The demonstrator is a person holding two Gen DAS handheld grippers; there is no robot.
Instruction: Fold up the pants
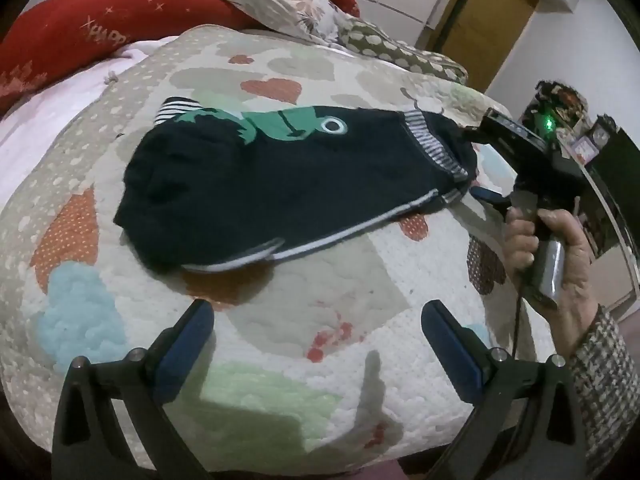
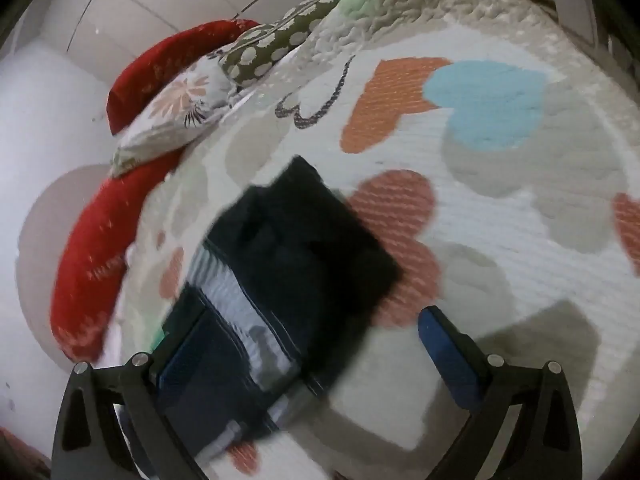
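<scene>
The pants [image 1: 276, 184], dark navy with a green print and striped trim, lay folded on the quilt [image 1: 340, 280] of the bed, which was patterned with hearts. The left gripper [image 1: 318, 344] was released, its 2 blue-padded fingers [image 1: 192, 340] spread wide over bare quilt, near the pants' closest edge but clear of it. Nothing lay between them.

The right gripper [image 2: 308, 344] stood at the waistband end of the pants [image 2: 304, 256]. In the right wrist view its jaws were spread apart, and the striped band lay across the left pad and into the gap. That view was blurred, so contact could not be confirmed. From the left wrist view, the right gripper [image 1: 472, 164] met the waistband end, with 1 blue pad showing just below the cloth.

A red pillow [image 1: 80, 36] and a floral pillow [image 1: 288, 4] lay at the head of the bed.
</scene>
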